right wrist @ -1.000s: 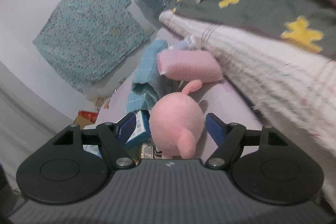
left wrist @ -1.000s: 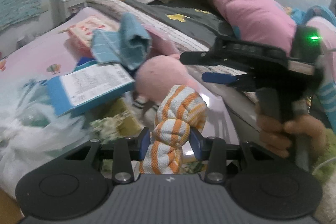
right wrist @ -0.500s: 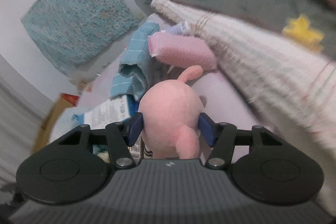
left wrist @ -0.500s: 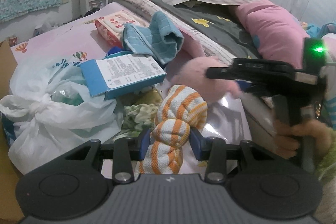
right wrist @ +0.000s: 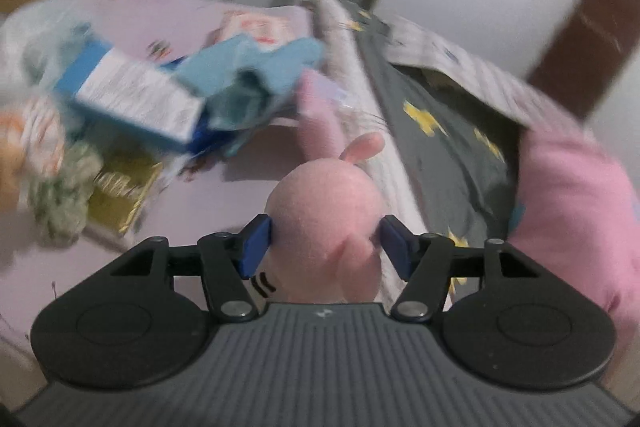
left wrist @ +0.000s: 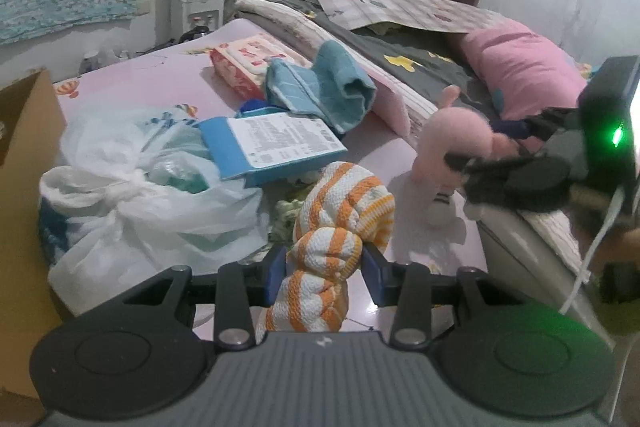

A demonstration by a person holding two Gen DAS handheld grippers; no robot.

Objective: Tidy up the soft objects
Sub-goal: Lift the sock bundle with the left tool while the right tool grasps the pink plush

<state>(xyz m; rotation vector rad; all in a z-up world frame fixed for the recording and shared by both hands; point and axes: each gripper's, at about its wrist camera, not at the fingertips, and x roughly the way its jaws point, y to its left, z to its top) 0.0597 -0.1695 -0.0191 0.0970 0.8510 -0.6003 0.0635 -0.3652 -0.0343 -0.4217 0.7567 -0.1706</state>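
My left gripper (left wrist: 324,263) is shut on a knotted orange-and-white striped cloth (left wrist: 340,211), held just above the pink bed sheet (left wrist: 160,83). In the left wrist view my right gripper (left wrist: 482,143) comes in from the right and holds a pink plush toy (left wrist: 448,139), whose striped feet hang just above the sheet. In the right wrist view the plush toy (right wrist: 324,211) fills the gap between the blue pads (right wrist: 256,241) of the right gripper (right wrist: 325,239). Its jaws are opening slightly, but both pads still press on the toy.
A tied white plastic bag (left wrist: 132,187), a blue box (left wrist: 272,143), teal towels (left wrist: 324,91) and a wipes pack (left wrist: 244,63) lie on the bed. A cardboard box (left wrist: 24,147) stands at the left. Folded blankets and a pink pillow (left wrist: 520,67) lie behind.
My right gripper closed on the pink plush, rolled upright and lifted it off the sheet toward the right. My left gripper drew back with the striped cloth still in it.
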